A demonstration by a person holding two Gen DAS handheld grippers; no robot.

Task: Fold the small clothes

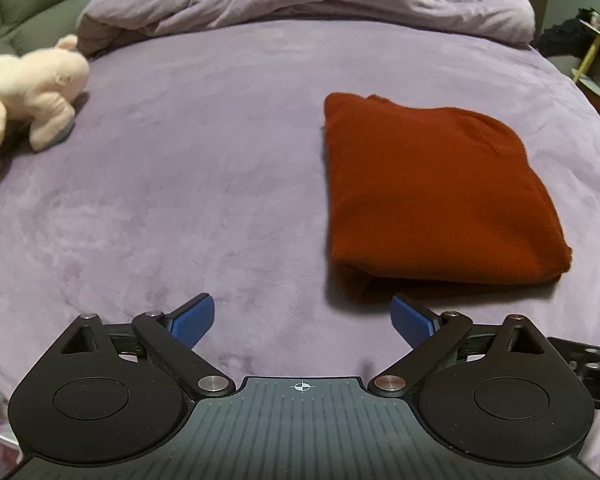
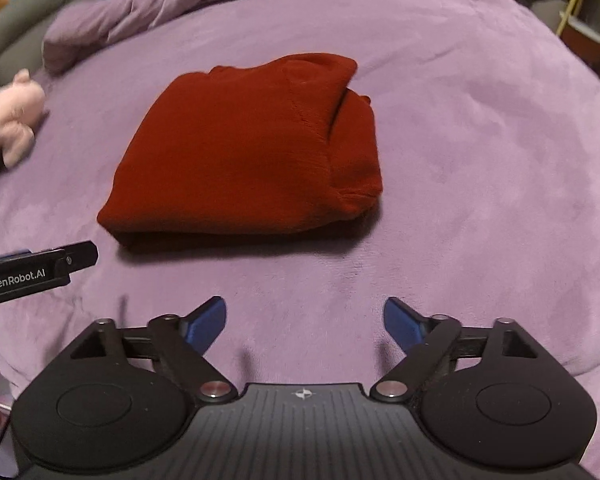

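A dark red garment lies folded into a compact rectangle on the purple bed cover. In the left wrist view it is ahead and to the right of my left gripper, which is open and empty, its blue pads apart just short of the garment's near edge. In the right wrist view the folded garment lies ahead, slightly left of my right gripper, which is open and empty, a short way back from it. The left gripper's black finger shows at the left edge of the right wrist view.
A pink plush toy lies on the bed at the far left, also in the right wrist view. A bunched purple duvet runs along the far side. A grey-green sofa stands at back left, a yellow-framed shelf at back right.
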